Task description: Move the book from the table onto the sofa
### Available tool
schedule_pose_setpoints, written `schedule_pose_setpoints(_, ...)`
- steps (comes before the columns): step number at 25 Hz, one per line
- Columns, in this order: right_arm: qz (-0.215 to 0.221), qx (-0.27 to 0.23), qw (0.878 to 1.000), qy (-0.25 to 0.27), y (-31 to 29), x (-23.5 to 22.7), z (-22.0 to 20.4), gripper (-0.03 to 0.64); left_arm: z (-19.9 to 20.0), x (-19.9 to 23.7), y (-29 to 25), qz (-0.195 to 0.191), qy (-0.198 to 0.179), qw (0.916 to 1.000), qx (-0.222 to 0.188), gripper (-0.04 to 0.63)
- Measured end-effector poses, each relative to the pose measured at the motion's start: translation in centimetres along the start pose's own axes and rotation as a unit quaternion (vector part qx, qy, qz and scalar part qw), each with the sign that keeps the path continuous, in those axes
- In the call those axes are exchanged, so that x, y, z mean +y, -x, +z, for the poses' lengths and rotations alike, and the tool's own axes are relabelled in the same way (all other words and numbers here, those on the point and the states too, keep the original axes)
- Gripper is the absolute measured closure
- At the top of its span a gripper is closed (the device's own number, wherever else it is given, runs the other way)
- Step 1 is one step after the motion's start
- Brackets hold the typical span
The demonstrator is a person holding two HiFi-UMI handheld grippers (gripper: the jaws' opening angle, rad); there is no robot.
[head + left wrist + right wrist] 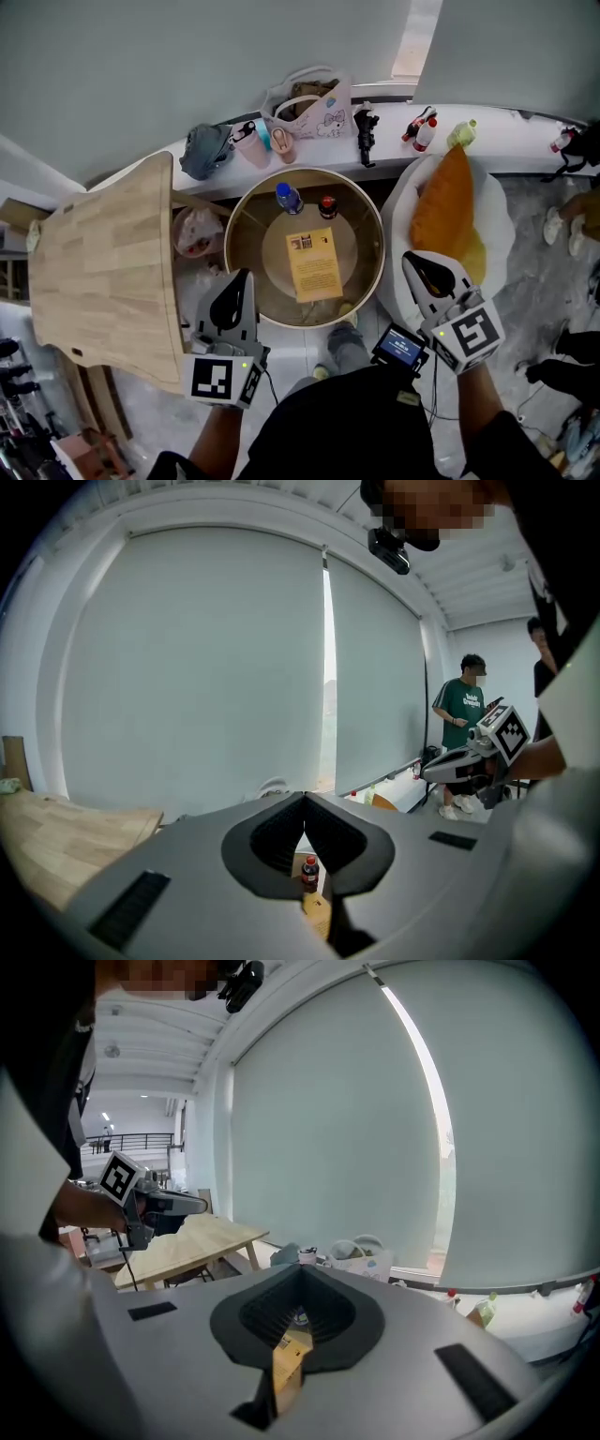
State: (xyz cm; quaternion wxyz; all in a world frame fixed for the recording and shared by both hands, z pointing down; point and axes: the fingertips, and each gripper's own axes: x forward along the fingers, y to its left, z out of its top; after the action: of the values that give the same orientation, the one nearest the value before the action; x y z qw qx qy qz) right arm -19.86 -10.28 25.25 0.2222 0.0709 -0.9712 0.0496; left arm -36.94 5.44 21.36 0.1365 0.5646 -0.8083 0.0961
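Note:
A yellow book (314,264) lies flat in the middle of the round wooden table (248,246). It shows through the jaw gap in the left gripper view (317,913) and the right gripper view (289,1358). My left gripper (246,275) hangs over the table's near left rim, shut and empty. My right gripper (410,257) is shut and empty at the near right, between the table and the sofa. The sofa is a white round seat (495,230) with an orange cushion (448,208), right of the table.
A blue-capped bottle (288,197) and a dark red-capped bottle (327,206) stand at the table's far side. A light wooden desk (103,262) is at left. Bags and bottles line the windowsill (525,131). A person in a green shirt (463,714) stands by the window.

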Motion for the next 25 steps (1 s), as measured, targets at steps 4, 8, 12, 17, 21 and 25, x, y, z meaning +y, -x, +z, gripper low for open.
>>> schedule_pose_setpoints(4, 0.017, 0.017, 1.0, -0.019, -1.8, -0.1, -0.4, 0.609, -0.6, 0.2, -1.5, 0.0, -0.001, 1.0, 0.007, 0.588)
schedule_pose_setpoints(8, 0.033, -0.02, 0.998, -0.045, -3.6, -0.4, -0.5, 0.609, -1.5, 0.3, -2.8, 0.003, 0.008, 0.9997, 0.021, 0.588)
schedule_pose_setpoints(12, 0.054, 0.009, 0.996, -0.065, -5.2, -0.2, -1.7, 0.609, -2.6, 0.4, -3.9, 0.007, 0.012, 0.9992, 0.037, 0.588)
schedule_pose_setpoints(17, 0.072, 0.013, 0.993, -0.089, -8.0, -0.4, -3.3, 0.609, -4.9, 0.8, -5.4, 0.007, 0.02, 0.9984, 0.053, 0.588)
schedule_pose_setpoints(21, 0.087, 0.034, 0.99, -0.107, -10.3, 0.5, -5.6, 0.605, -7.9, 1.2, -6.0, -0.003, 0.032, 0.9967, 0.074, 0.534)
schedule_pose_setpoints(25, 0.11, 0.057, 0.982, -0.142, -12.7, 1.7, -9.4, 0.502, -12.8, 1.6, -6.7, -0.016, 0.043, 0.9919, 0.118, 0.499)
